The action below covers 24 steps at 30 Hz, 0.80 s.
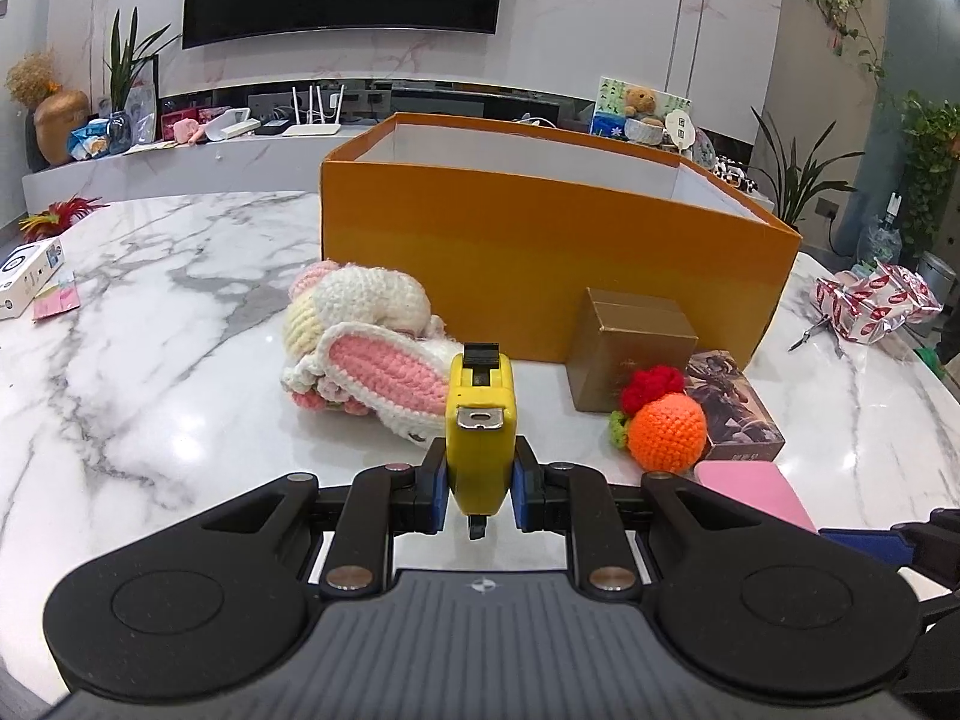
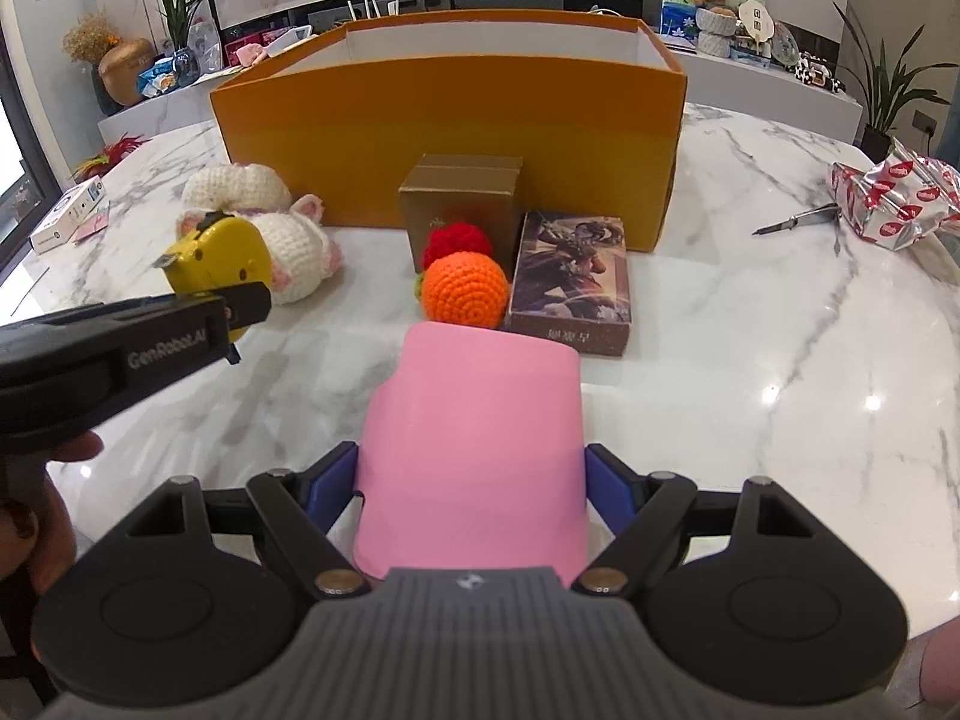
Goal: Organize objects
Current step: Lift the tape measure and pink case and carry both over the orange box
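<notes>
Hiding pink case's (image 2: 474, 438) rear end

Marble table (image 2: 750, 312) (white, grey-veined) under orange box (image 2: 450, 120), crochet toys (image 2: 462, 294).

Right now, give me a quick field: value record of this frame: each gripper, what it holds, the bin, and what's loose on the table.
left gripper: shut on yellow tape measure, held off the table
right gripper: shut on pink object
bin: orange box, open top, on marble table, contents not visible
loose in front of box: crocheted bunny, gold box, orange crochet ball, red crochet ball, illustrated card box
table's right edge: red-and-silver packet
</notes>
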Tool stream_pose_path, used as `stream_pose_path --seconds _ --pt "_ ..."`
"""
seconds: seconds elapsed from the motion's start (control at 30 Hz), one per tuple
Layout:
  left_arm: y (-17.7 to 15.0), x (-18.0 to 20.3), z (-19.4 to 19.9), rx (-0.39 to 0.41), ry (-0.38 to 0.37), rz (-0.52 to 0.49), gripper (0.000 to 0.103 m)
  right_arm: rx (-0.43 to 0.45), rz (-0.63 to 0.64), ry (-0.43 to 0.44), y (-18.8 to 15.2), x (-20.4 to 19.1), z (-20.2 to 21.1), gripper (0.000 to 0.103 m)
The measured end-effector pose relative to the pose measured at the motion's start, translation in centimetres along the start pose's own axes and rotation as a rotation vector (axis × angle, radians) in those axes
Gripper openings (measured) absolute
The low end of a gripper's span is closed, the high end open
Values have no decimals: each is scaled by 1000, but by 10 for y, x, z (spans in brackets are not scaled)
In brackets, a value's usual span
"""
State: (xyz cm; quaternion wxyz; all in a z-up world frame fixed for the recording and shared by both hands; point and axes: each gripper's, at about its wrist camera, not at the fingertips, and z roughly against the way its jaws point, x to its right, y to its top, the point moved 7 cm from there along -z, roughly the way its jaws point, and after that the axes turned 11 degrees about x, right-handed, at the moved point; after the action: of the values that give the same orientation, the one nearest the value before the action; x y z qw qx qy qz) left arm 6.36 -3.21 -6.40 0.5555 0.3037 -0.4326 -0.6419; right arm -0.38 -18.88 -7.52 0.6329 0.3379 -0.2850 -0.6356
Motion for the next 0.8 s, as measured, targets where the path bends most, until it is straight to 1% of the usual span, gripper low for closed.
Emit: stream_pose_path --seconds 0.37,0.73,0.8 --pt "7 -1 13 27 -5 -6 22 21 -10 -2 4 4 12 81" --pt "9 -1 23 38 0 -38 22 51 -5 -6 12 5 22 81" --pt "8 -3 23 35 2 -32 22 54 2 -9 12 4 23 81"
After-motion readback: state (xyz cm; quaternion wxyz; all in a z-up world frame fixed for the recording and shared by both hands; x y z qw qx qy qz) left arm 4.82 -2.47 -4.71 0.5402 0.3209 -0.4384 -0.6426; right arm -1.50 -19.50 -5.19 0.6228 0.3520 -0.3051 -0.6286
